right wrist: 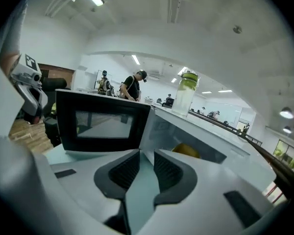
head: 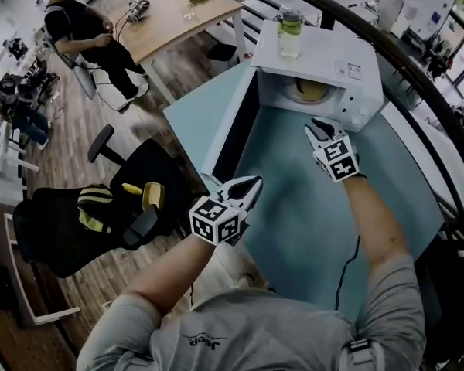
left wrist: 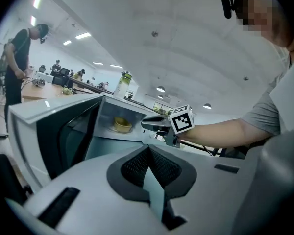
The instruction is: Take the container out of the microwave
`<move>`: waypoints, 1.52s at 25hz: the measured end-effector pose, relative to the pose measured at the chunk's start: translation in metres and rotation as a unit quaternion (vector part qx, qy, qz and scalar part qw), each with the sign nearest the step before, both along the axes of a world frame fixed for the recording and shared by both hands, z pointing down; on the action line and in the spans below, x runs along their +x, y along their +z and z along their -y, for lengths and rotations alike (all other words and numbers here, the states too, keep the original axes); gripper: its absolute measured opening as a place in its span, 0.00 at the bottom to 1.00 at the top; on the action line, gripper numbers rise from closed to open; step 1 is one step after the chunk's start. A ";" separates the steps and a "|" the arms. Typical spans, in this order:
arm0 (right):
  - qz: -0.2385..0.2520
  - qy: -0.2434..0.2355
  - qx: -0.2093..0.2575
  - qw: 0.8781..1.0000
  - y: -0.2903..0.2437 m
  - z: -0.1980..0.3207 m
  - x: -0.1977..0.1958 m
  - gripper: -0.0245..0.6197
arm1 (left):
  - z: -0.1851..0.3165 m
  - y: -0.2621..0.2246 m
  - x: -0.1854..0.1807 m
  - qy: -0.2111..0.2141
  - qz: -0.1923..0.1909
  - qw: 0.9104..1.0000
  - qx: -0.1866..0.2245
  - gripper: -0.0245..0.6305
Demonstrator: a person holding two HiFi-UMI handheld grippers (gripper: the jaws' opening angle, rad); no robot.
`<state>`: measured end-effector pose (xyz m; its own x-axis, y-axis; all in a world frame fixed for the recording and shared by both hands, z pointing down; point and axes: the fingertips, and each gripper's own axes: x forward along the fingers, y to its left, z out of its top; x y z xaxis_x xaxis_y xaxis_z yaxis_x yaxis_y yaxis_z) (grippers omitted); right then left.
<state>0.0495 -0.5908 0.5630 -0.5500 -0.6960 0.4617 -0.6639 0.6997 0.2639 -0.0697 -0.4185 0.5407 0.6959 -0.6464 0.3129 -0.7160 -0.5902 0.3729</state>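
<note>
Head view: on the surface, the open microwave holds the container just ahead of the right gripper, which is released and empty. The left gripper is clenched on nothing. This looks like the reaching step; next, the right gripper should clasp the container's rim.

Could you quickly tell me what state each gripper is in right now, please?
Left gripper: closed, holding nothing.
Right gripper: open, holding nothing.

A teal table is filling the middle. Beyond its far left corner, a person is sitting beside a wooden table. A black office chair is standing off its left edge, carrying yellow-and-black gear. A black cable is trailing across its near side. A green-lidded bottle is standing raised above its far end.
</note>
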 end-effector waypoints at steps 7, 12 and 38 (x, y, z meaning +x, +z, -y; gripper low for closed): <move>-0.061 0.020 0.023 0.998 0.020 0.076 0.003 0.18 | 0.025 0.021 0.006 -0.015 -0.004 1.000 -0.005 0.05; -0.128 0.023 0.026 0.991 0.044 0.114 0.011 0.20 | 0.035 0.038 0.011 -0.026 -0.015 0.999 -0.015 0.05; -0.323 -0.063 0.031 0.944 0.121 0.165 0.014 0.26 | 0.034 0.085 0.038 -0.028 -0.005 0.999 -0.031 0.05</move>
<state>0.0637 -0.7555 0.6836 -0.2484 -0.6812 0.6887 -0.2635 0.7317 0.6287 -0.0321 -0.4526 0.6255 0.6631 -0.6634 0.3467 -0.7427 -0.5254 0.4152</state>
